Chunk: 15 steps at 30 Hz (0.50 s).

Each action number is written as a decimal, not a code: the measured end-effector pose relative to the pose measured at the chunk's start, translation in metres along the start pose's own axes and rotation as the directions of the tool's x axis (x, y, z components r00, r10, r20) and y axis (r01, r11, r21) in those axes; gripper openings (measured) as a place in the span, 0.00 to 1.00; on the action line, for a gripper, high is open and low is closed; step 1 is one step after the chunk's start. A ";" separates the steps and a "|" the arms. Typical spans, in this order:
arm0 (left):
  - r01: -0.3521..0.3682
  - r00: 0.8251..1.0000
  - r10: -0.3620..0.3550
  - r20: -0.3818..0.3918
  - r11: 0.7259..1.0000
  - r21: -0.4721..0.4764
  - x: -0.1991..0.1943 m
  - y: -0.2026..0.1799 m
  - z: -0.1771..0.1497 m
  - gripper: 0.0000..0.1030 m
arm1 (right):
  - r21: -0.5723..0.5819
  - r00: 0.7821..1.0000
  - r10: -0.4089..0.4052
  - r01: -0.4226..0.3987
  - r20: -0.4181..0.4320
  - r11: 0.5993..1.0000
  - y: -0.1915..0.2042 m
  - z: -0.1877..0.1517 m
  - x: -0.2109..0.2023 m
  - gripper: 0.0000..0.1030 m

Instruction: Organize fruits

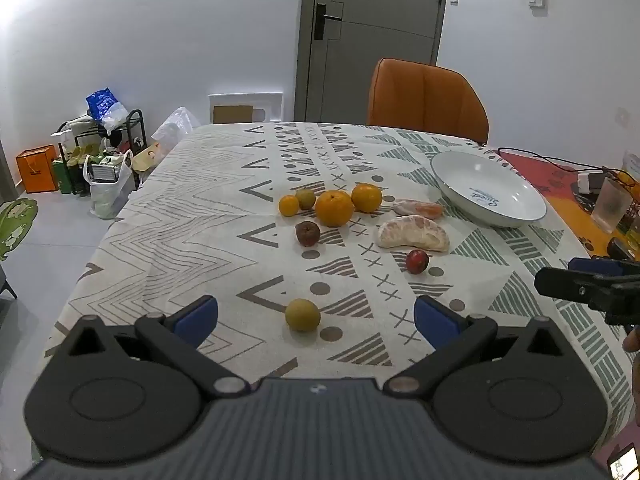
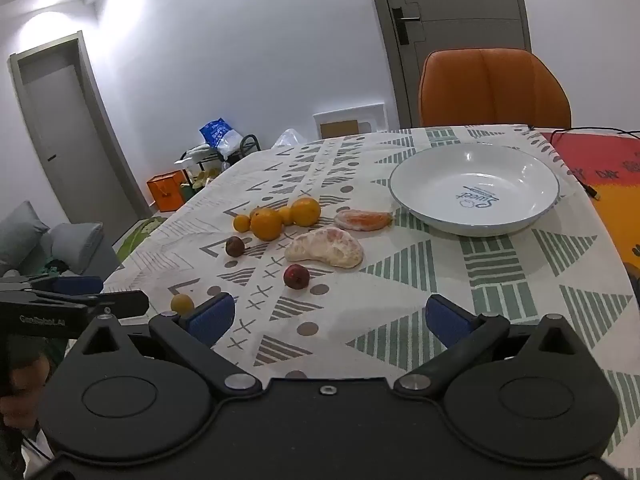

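While both tools hang over the near edge of the table [image 1: 192, 200], neither holds anything: the left gripper [image 1: 316, 320] has its blue pads spread wide, and the right gripper [image 2: 328, 318] stands just as wide, with only cloth between its fingers.

Nine pieces of fruit lie on the patterned tablecloth [image 2: 500, 280]. Taking the large orange [image 1: 334, 208] as the centre of the dial in the left wrist view, a second orange [image 1: 367, 198] sits touching it at about 2 o'clock, a small orange [image 1: 289, 205] lies near it at 9 o'clock, and a small greenish fruit [image 1: 306, 199] sits between those at about 10 o'clock. A dark wrinkled fruit [image 1: 307, 233] rests near it at 7 o'clock. Two peeled citrus pieces lie toward 3 and 4 o'clock: an orange-fleshed segment [image 1: 418, 209] farther back and a big pale pomelo wedge [image 1: 413, 233] nearer. One red fruit [image 1: 417, 261] sits just beyond the wedge at 5 o'clock. One yellow-green fruit [image 1: 303, 315] lies apart at 6 o'clock, near the left gripper and between its fingers in that view.

One white plate [image 2: 404, 196] stands at 2 o'clock from the oranges, with nothing in it and blue lettering on its floor. One orange chair [image 2: 494, 88] stands behind the table, and two grey doors show in the right wrist view, door [image 2: 460, 20] behind the chair and second door [image 2: 60, 140] at the left.
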<state>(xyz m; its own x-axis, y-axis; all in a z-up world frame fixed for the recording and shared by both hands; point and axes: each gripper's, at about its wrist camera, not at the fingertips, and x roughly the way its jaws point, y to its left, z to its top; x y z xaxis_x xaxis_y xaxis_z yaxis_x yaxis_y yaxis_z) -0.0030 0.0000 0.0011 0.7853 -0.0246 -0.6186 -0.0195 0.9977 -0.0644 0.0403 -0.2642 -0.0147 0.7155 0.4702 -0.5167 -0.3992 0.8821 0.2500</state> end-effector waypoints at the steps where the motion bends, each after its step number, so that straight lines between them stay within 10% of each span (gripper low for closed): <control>1: -0.003 1.000 0.003 -0.002 1.000 0.003 0.001 -0.001 0.000 1.00 | -0.001 1.000 0.000 0.000 0.001 1.000 0.001 0.000 0.000 1.00; 15: -0.002 1.000 0.002 0.004 1.000 0.007 -0.001 -0.003 0.001 1.00 | -0.018 1.000 -0.019 0.019 0.018 1.000 0.003 0.004 -0.006 1.00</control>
<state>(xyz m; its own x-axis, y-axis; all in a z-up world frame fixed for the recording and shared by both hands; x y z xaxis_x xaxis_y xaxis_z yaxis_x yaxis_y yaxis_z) -0.0029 -0.0029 0.0025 0.7875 -0.0224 -0.6159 -0.0166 0.9982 -0.0575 0.0373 -0.2643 -0.0081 0.7328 0.4541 -0.5068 -0.3958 0.8903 0.2253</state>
